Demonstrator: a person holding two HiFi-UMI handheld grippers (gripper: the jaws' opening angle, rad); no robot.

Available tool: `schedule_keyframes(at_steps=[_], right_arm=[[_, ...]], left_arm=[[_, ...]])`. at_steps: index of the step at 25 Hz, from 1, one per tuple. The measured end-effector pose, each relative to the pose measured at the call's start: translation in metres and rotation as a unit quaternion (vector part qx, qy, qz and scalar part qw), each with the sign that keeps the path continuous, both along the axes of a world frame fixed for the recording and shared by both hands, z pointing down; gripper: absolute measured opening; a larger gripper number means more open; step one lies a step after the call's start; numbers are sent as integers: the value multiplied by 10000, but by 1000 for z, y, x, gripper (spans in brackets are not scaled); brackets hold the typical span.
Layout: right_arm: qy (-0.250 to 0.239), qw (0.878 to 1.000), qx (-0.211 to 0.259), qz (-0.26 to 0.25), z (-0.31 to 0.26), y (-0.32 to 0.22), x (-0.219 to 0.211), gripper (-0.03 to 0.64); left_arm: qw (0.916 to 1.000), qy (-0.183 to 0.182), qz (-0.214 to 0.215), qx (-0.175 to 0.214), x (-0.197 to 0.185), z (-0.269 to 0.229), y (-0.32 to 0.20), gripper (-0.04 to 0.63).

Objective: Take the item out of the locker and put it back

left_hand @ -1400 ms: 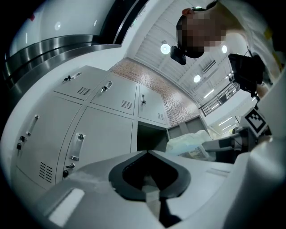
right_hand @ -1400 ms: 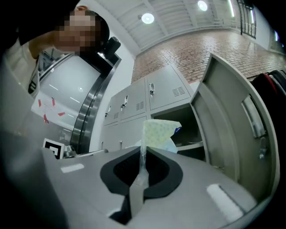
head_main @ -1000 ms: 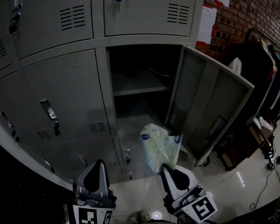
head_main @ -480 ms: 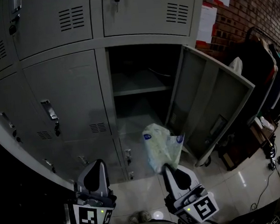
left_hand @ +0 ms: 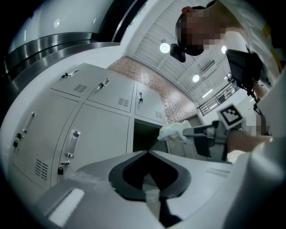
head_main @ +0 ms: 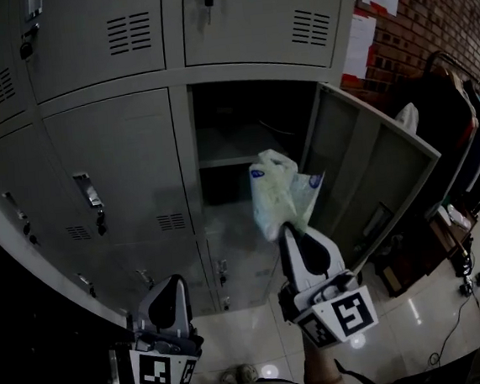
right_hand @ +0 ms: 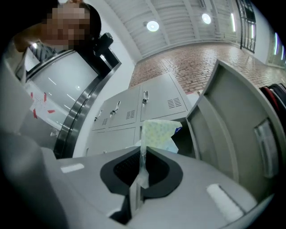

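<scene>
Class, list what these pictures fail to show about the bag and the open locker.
- Bag contents: head view, crumpled plastic, too small and dim.
- Open locker, lower right part: head view, hidden behind the bag.
- Locker interior: left gripper view, too dark and small.

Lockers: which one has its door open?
The middle-row locker behind the bag: its door hangs out to the right, showing a dark inside with a shelf. Others are shut.
</scene>
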State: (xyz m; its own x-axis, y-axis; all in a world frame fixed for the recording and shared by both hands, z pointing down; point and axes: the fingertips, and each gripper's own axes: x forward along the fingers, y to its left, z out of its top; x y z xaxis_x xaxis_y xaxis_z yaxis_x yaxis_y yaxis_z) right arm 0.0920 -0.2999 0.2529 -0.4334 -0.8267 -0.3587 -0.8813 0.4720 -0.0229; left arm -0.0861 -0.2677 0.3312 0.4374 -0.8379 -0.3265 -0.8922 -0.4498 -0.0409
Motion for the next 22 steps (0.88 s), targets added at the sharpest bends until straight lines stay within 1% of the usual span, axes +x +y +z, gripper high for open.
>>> schedule_keyframes(at_steps=[2, 6, 9, 12, 15, 20, 21, 22], right_arm=[[39, 10000, 33, -2, -20, -39, -3, 6], [255, 9994, -221, -66, -43, -124, -16, 6], [636, 9963, -570, -30, -43, -181, -27, 6], [1129, 9899, -858, 42, -33, -225, -36, 8], [1407, 9844, -1040, 170, -20, -253, -36, 8], [1479, 9807, -1259, 234, -8, -274, -35, 9], [1435, 9809, -1286, 274, -7, -276, -34, 22], [1360, 9819, -1287, 302, -8, -277, -33, 64]], left_arm=[[10000, -4, -10, -47, -1, 3, -1, 6], [9999, -32, -56, -104, -5, 6, -3, 6], [9998, -55, -137, -129, -13, 7, -6, 6], [9995, -62, -292, -113, -24, 7, -11, 5], [9990, 34, -425, -122, -37, 6, -16, 6], [9984, 80, -555, -49, -46, -1, -28, 6], [9984, 81, -552, -50, -46, -1, -30, 6], [9985, 78, -541, -58, -44, 0, -31, 5]])
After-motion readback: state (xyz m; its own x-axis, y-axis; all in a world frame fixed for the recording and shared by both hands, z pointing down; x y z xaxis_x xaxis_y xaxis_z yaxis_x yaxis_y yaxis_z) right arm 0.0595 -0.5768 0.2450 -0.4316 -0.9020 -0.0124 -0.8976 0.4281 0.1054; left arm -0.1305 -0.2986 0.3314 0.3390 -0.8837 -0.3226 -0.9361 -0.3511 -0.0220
